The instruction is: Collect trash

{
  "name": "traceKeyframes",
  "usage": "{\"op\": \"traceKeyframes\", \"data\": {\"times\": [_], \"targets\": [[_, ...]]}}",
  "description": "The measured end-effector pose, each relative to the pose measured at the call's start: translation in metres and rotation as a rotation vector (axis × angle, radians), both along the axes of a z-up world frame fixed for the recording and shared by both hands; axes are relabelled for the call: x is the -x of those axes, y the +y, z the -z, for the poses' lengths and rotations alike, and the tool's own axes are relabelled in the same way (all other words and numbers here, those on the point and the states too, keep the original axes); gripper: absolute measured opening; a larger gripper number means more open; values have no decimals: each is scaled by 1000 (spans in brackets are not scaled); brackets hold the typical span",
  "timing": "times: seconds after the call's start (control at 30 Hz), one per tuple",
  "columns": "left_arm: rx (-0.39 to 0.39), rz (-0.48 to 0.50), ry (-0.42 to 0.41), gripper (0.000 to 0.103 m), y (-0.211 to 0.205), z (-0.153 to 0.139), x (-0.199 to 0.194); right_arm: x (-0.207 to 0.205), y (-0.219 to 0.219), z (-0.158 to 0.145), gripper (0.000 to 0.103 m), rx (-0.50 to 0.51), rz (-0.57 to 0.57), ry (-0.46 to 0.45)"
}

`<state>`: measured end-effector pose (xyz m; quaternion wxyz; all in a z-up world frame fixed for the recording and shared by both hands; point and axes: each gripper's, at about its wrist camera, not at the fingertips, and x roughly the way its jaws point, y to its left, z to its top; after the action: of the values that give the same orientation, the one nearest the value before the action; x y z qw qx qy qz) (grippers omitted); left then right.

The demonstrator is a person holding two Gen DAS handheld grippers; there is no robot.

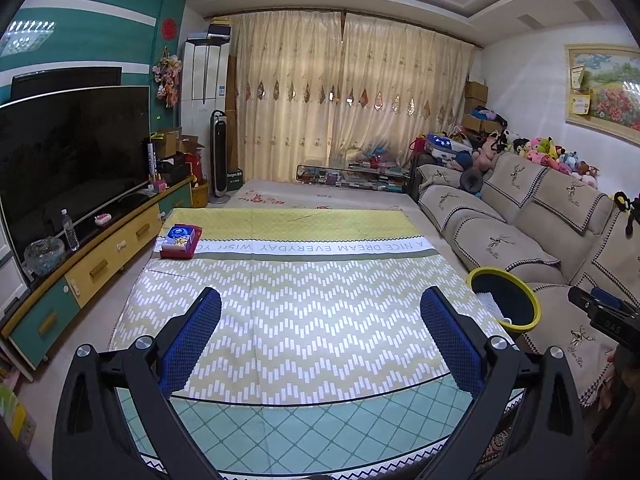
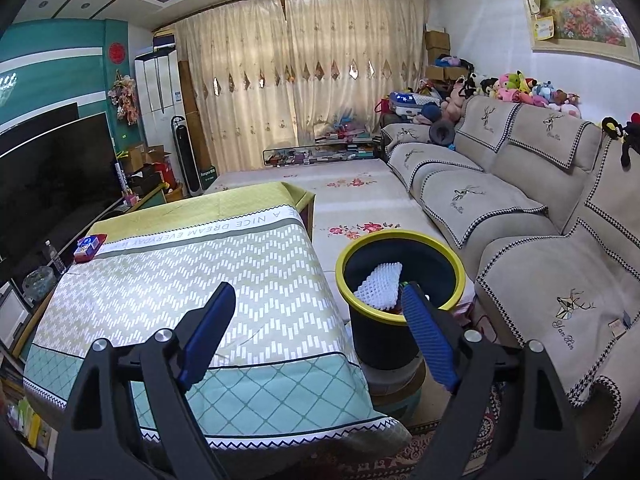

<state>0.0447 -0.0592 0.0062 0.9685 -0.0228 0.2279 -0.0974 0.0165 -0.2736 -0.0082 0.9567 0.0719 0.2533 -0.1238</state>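
Right, going view by view.

Left wrist view, fingers: my left gripper [image 1: 320, 344] stands wide open with nothing between its blue pads, over the patterned cloth on the worktop [image 1: 320, 308].
Left wrist view, task's things: the bin [image 1: 505, 300] with its yellow rim sits off the worktop's right edge, beside the sofa [image 1: 520, 240]; a pale scrap shows inside it. At the far left corner of the cloth lies a red box [image 1: 179, 242] with a blue packet on top; whether that counts as trash I cannot say from here.
Left wrist view, right side: the other gripper's black body pokes in at the right edge.

Right wrist view, fingers: my right gripper [image 2: 316, 332] is also spread open and empty, its right finger [image 2: 428, 340] hanging in front of the bin [image 2: 400, 280].
Right wrist view, task's thing: a white mesh foam wrapper [image 2: 382, 284] lies inside the bin, leaning on the near wall.
Step in hand: I judge a drop into the bin is just finished, with the cloth bare near me.
Next move: probably a reach to the far left corner, if the red box [image 2: 90, 249] is to go.
Edges and room: the worktop's right edge runs close to the bin; the middle of the cloth is open, while the sofa crowds the right.
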Motion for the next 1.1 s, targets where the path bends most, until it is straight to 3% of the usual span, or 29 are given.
{"op": "traceKeyframes", "data": {"times": [1.1], "targets": [[-10, -2, 26, 98, -4, 9, -5, -9, 11, 8, 81, -3, -18, 19]]}}
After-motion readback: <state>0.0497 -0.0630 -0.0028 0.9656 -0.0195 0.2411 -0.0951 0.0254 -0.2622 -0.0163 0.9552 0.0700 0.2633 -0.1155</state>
